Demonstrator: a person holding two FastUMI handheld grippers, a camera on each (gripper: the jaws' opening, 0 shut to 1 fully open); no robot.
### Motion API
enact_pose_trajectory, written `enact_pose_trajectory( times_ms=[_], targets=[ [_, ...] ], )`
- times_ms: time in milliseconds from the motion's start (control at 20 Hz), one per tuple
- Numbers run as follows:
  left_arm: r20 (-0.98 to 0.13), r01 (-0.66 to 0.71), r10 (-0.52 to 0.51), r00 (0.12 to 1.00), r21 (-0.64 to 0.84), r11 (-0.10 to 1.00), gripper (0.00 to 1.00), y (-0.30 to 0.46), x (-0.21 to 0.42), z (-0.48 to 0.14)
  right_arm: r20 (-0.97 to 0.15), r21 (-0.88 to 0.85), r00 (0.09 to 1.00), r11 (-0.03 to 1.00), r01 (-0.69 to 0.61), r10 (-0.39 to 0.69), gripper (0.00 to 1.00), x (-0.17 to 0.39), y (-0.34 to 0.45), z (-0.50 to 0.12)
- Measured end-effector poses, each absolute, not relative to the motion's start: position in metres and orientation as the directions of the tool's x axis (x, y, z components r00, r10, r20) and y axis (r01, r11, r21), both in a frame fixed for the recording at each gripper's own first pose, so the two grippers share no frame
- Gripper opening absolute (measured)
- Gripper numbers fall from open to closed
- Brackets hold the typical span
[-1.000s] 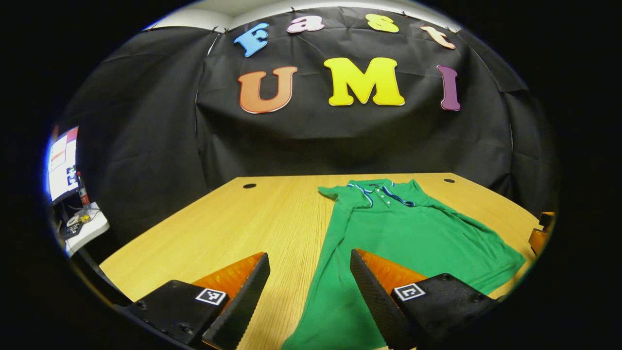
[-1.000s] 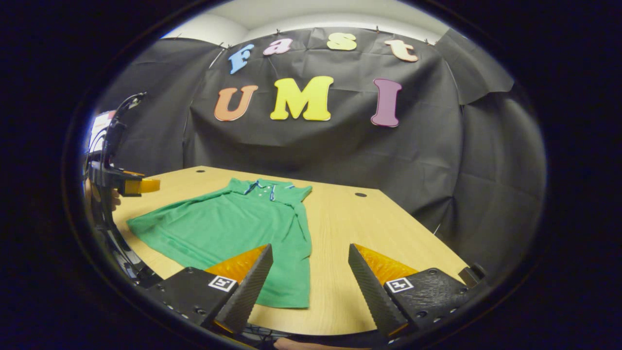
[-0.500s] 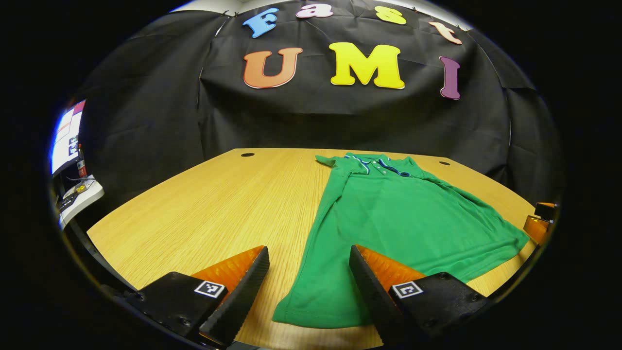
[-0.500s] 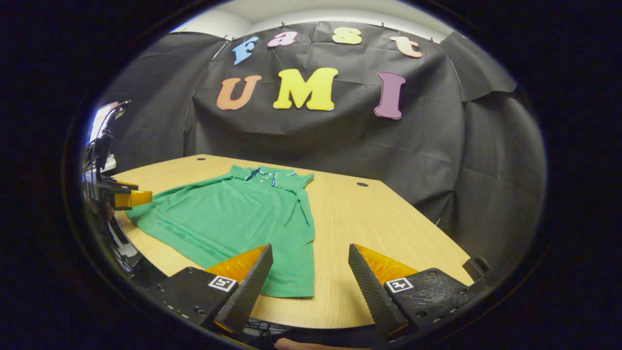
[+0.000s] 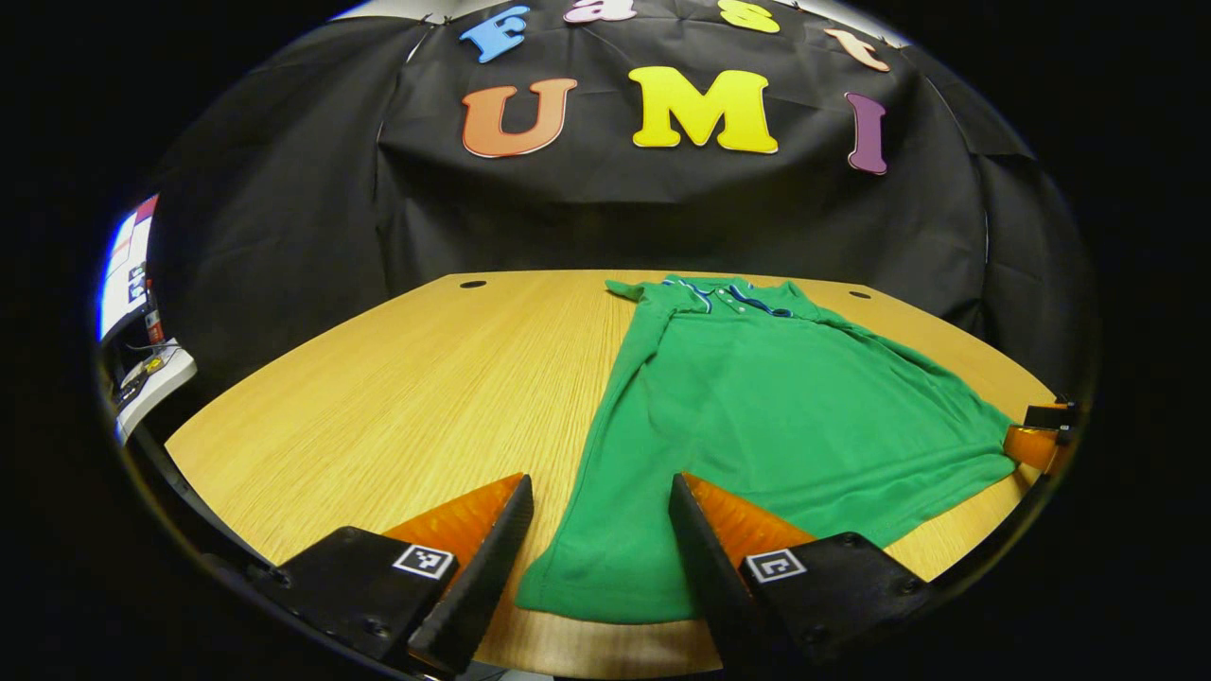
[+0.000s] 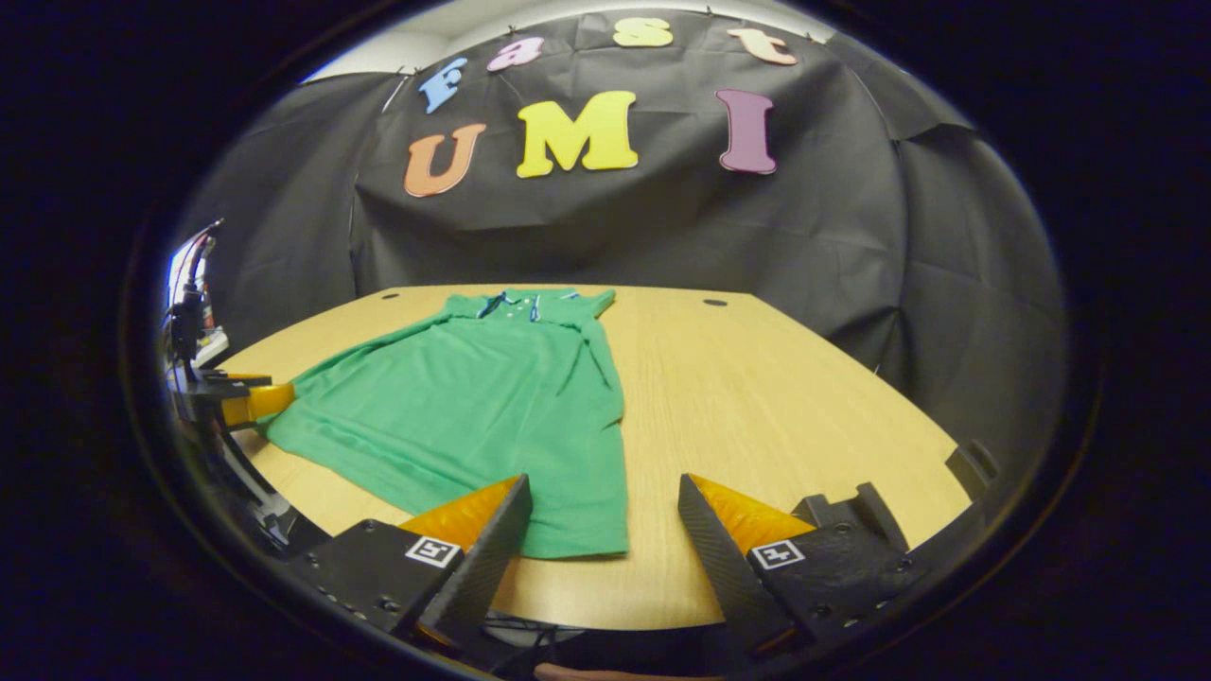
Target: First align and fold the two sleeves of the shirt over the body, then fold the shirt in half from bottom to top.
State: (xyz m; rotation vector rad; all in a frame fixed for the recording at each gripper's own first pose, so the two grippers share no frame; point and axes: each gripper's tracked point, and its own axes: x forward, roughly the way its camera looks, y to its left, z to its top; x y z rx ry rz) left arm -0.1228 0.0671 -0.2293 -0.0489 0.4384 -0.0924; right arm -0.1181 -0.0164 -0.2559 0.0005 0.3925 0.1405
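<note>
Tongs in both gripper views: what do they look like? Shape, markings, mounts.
Both sets match. The left tongs and the right tongs each have two wedge-shaped fingers tapering to a point, with finely textured inner faces. Each finger sits on a black block with visible screws and a small square black-and-white marker on top. No cables visible on them.

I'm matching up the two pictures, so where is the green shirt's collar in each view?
Left gripper view: collar upper centre-right, at the table's far edge.
Right gripper view: collar upper centre-left, at the far edge.
Shared landmark: the green shirt on the wooden table.
</note>
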Motion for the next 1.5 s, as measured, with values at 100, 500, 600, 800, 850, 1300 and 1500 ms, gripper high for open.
enact_pose_trajectory(
  times_ms=[100, 500, 600, 800, 850, 1300, 1500],
  targets=[
    [-0.427, 0.066, -0.09, 0.9, -0.072, 0.995, 0.9, 0.067, -0.122, -0.229, -0.397, 0.051, 0.906, 0.989, -0.139, 0.148, 0.9, -0.116, -0.013, -0.257],
    [-0.441, 0.083, -0.095, 0.893, -0.046, 0.996, 0.23, 0.052, -0.114, -0.228, -0.391, 0.102, 0.902, 0.983, -0.154, 0.182, 0.28, -0.109, 0.003, -0.258],
    [-0.444, 0.078, -0.094, 0.891, -0.054, 0.995, 0.1, 0.049, -0.112, -0.227, -0.394, 0.093, 0.9, 0.982, -0.163, 0.186, 0.07, -0.106, 0.005, -0.258],
    [-0.439, 0.097, -0.118, 0.891, -0.069, 0.993, 0.08, 0.045, -0.11, -0.217, -0.401, 0.019, 0.904, 0.988, -0.153, 0.148, 0.0, -0.103, 0.0, -0.254],
    [-0.423, 0.104, -0.121, 0.898, -0.063, 0.993, 0.08, 0.045, -0.109, -0.21, -0.41, 0.02, 0.9, 0.988, -0.153, 0.147, 0.0, -0.103, -0.001, -0.253],
    [-0.334, 0.123, -0.144, 0.931, -0.084, 0.989, 0.08, 0.041, -0.091, -0.155, -0.322, 0.012, 0.924, 0.977, -0.213, 0.205, 0.0, -0.096, 0.009, -0.183],
    [-0.302, 0.125, -0.142, 0.943, -0.075, 0.989, 0.08, 0.041, -0.066, -0.129, -0.267, 0.001, 0.94, 0.975, -0.22, 0.213, 0.0, -0.073, 0.01, -0.141]
  ],
)
